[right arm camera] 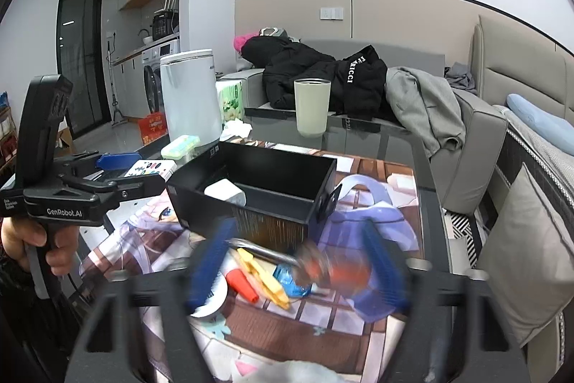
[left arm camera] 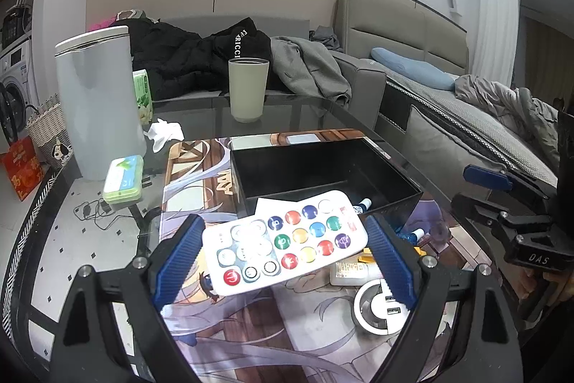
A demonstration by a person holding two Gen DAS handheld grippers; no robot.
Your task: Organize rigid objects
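My left gripper [left arm camera: 283,236] is shut on a white remote [left arm camera: 287,236] with coloured buttons, held flat above the printed mat in front of the black box [left arm camera: 323,146]. The right wrist view shows that gripper [right arm camera: 143,171] and the remote [right arm camera: 150,169] left of the black box [right arm camera: 272,164], which holds a white charger block [right arm camera: 226,191]. My right gripper [right arm camera: 297,257] is blurred. Between its fingers lies a blurred thing with a silver hoop and orange-red body [right arm camera: 323,270]. The blur hides whether the pads press on it.
On the mat lie a red cap [right arm camera: 242,284], a yellow clip [right arm camera: 265,279], a white bottle [left arm camera: 351,271] and a round USB socket [left arm camera: 380,307]. A tall white bin [left arm camera: 97,96], a beige cup [left arm camera: 247,88] and a green case [left arm camera: 123,178] stand behind and to the left. A sofa lies beyond the table.
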